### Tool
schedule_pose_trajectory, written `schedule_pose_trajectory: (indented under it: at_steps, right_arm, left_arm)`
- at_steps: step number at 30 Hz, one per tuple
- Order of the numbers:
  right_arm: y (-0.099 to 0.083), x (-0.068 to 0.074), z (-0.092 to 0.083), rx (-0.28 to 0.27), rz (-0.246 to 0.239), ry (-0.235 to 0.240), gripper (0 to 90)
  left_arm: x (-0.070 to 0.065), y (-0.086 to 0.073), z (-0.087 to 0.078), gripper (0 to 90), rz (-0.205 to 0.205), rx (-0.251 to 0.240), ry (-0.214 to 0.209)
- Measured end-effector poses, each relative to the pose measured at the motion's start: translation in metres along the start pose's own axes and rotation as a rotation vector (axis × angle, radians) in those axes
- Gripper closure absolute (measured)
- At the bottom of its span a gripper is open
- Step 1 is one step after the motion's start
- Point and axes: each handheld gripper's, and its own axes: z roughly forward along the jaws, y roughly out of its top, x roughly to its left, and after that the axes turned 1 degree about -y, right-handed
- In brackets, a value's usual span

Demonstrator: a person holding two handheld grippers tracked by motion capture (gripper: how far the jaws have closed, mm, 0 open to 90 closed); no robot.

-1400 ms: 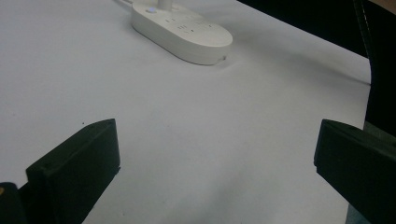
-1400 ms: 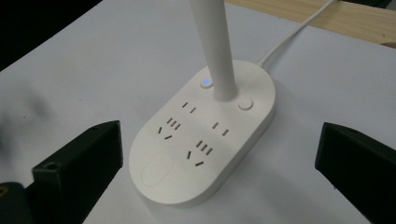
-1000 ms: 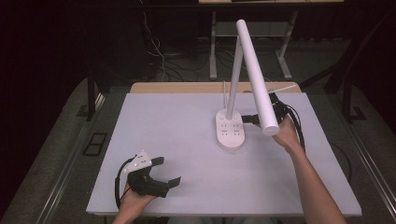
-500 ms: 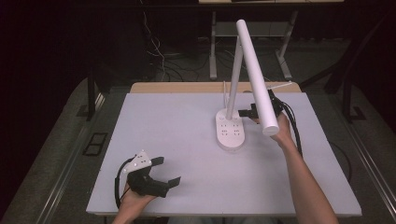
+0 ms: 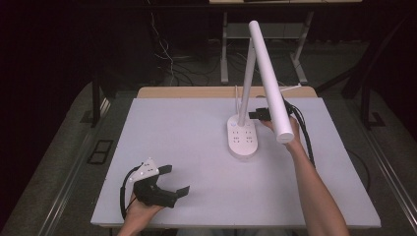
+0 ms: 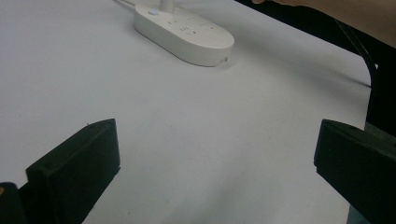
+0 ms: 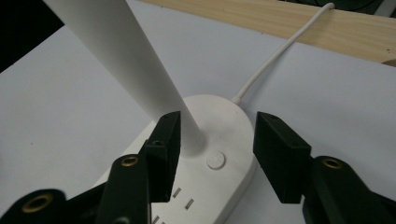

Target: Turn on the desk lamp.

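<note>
White tabletop [image 5: 196, 147] from the high view carries a lamp [image 5: 243, 140] right of centre, with broad bare surface to its left and front. The left tool [image 5: 164, 184] rests near the front edge, jaws wide apart, holding nothing. The right tool [image 5: 260, 115] sits just behind the lamp's slanted head.

From the left gripper view, bare tabletop runs up to the lamp base [image 6: 184, 28].

From the right gripper view, the parted, empty jaws flank the base's round button [image 7: 216, 160]; a cord [image 7: 275, 58] runs to the wooden back edge [image 7: 299, 28].
</note>
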Motion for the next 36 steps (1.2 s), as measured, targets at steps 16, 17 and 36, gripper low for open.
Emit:
schedule_pose_trajectory:
  at_steps: [16,17,36]
  right_arm:
    - [-0.004,-0.010,0.016,0.042,0.025,-0.005,85.4]
    - [-0.005,-0.010,0.018,0.050,0.022,-0.005,87.5]
    - [-0.012,-0.007,0.037,0.079,0.021,0.019,89.7]
  left_arm:
    - [0.000,0.000,0.000,0.0,0.004,0.001,0.001]
    - [0.000,0.000,0.000,0.0,0.002,0.001,0.002]
    - [0.000,0.000,0.000,0.0,0.000,0.004,0.006]
